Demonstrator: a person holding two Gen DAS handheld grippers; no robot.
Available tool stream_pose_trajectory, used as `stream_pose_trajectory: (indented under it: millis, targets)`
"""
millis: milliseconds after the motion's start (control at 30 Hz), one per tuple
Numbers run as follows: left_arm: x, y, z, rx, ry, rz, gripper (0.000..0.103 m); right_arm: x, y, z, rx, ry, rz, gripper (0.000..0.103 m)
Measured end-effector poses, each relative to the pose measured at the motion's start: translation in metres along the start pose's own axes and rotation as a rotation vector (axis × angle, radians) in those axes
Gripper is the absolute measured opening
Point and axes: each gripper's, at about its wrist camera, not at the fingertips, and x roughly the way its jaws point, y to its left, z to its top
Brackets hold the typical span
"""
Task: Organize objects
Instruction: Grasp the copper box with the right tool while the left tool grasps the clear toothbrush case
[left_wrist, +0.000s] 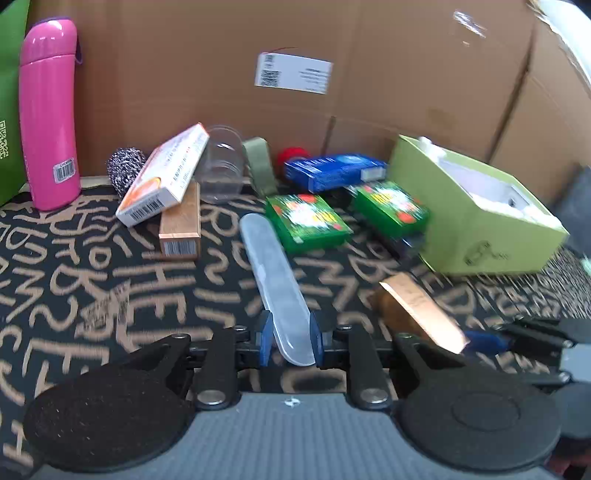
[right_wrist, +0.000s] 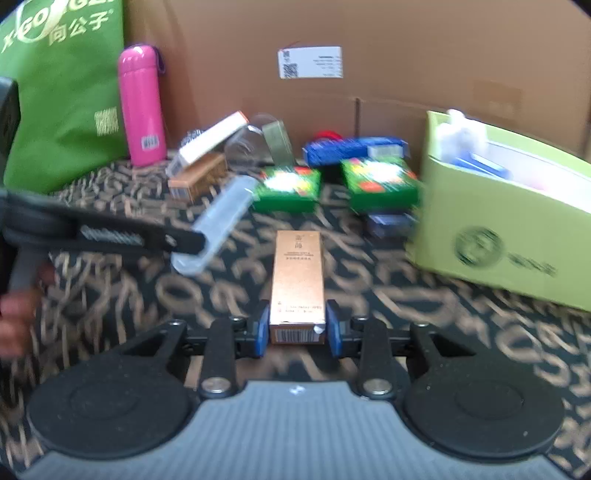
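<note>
Left gripper (left_wrist: 289, 338) nearest: jaws clamped on near end of clear plastic case (left_wrist: 275, 280), long axis running away from camera, tilted slightly left, far end pointing toward the clutter. Right gripper (right_wrist: 296, 325): jaws clamped on barcode end of copper carton (right_wrist: 297, 284), long axis straight away from camera. Both sit low over the patterned surface (left_wrist: 92, 288). Behind, big to small: cardboard box wall (left_wrist: 369, 74), light-green open box (left_wrist: 476, 206) at right, pink bottle (left_wrist: 48, 114) upright at left, two green packets (left_wrist: 306, 221).
</note>
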Motion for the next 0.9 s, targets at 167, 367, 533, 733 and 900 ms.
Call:
stream_pose_trajectory:
  millis: [167,367,533,733,900]
  targets:
    - [0.003,-0.01,0.004,-0.005,-0.052,0.091,0.07,-0.028,-0.009,-0.014,0.001,-0.002,-0.009,0.04]
    - [0.033,-0.011,0.019,-0.027,-0.016,0.149,0.063,-0.027,0.001,-0.007,-0.022,-0.041,-0.028,0.047]
    - [0.033,-0.008,0.018,-0.006,-0.008,0.161,0.036,-0.018,0.002,0.0,-0.025,-0.038,-0.039,0.047]
    - [0.035,-0.009,0.021,-0.01,-0.003,0.16,0.047,0.0,0.0,0.007,-0.002,-0.012,-0.049,0.047]
    - [0.037,-0.019,0.019,0.06,-0.006,0.195,0.046,0.004,-0.004,0.004,0.025,-0.001,-0.035,0.041]
